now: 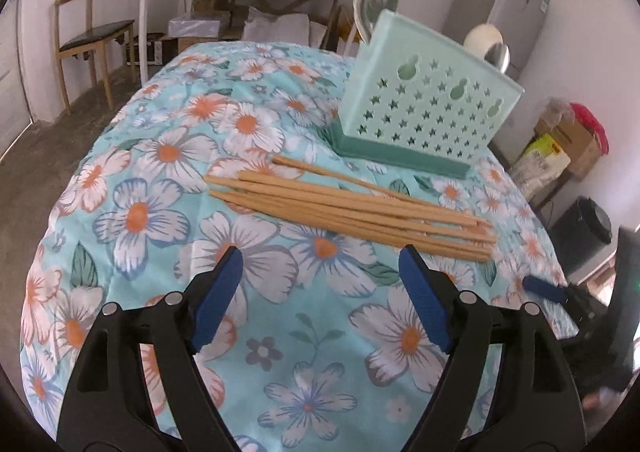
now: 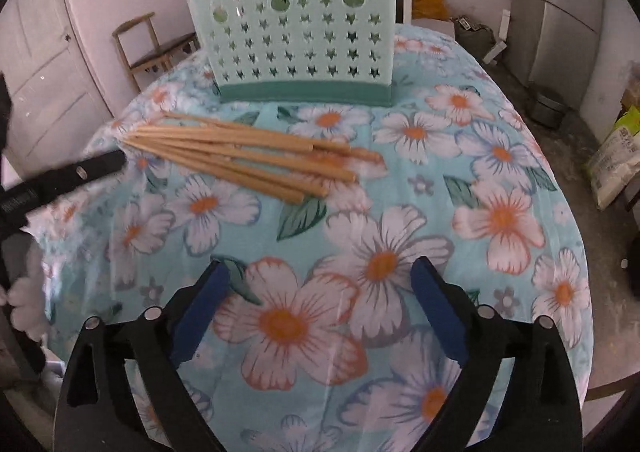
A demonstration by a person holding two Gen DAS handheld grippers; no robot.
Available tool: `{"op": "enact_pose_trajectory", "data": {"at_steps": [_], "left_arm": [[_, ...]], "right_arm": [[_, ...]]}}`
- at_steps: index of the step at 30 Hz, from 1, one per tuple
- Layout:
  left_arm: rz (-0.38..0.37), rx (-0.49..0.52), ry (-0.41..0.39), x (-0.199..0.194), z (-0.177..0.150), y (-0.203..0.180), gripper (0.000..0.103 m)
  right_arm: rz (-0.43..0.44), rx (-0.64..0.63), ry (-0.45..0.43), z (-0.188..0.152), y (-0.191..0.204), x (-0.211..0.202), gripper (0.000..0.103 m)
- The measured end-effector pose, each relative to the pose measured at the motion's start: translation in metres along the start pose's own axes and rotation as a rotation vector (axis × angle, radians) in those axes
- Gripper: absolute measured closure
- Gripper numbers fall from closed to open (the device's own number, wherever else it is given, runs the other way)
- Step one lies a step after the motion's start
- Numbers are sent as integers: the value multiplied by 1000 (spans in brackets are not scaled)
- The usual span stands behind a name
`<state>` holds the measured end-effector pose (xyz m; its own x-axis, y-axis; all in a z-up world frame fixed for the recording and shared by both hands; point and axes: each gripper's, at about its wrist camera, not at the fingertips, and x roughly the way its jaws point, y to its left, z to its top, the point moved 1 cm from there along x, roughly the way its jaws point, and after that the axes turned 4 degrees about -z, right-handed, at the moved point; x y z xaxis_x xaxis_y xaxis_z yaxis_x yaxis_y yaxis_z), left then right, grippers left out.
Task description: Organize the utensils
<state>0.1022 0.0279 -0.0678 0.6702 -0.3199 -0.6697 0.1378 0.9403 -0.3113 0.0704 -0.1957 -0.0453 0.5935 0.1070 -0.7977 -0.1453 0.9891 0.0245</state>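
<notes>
With bare flowered cloth all around them, the chopsticks [image 1: 352, 212] lie flat lengthwise along the holder [image 1: 424, 108], near the desk [image 2: 520, 292] edge, both the left claw [image 1: 320, 300] and right claw [image 2: 320, 312] gaping empty.

So the tabletop [image 1: 120, 236] is covered by a light blue cloth [image 2: 400, 180] with big white and orange flowers printed all over it. Lying right on the cloth is a loose bunch of wooden chopsticks [image 1: 352, 208], some crossing each other. Just behind them stands a mint green utensil holder [image 2: 300, 40] with star-shaped cutouts and a darker green base.
</notes>
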Motion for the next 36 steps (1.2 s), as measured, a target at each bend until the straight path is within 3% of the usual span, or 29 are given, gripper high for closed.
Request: {"op": "enact_pose_trajectory", "data": {"at_steps": [7,10,14,22,29,36], "left_arm": [[39,-38,-21,-5,3,8,26],[40,-41,-40,-7,3,9,18],[20,-28,-35,-8,4,7,13],[-77,-61,-109,-26,3,4,8],[-115,-160,-63,-21,2,15,8],[-136,-154,-38,-18,1,17,8]], "right_arm": [[-10,0,-10,-2,5,1,7],[-10,4,-10,-2,4,2,6],[-15,0,-5,-2,4,2,6],[-13,1,-8,-3,4,2,6],[-12,1,-12,-3,3,2,6],[-11,2,-15,-3,4,2,6]]}}
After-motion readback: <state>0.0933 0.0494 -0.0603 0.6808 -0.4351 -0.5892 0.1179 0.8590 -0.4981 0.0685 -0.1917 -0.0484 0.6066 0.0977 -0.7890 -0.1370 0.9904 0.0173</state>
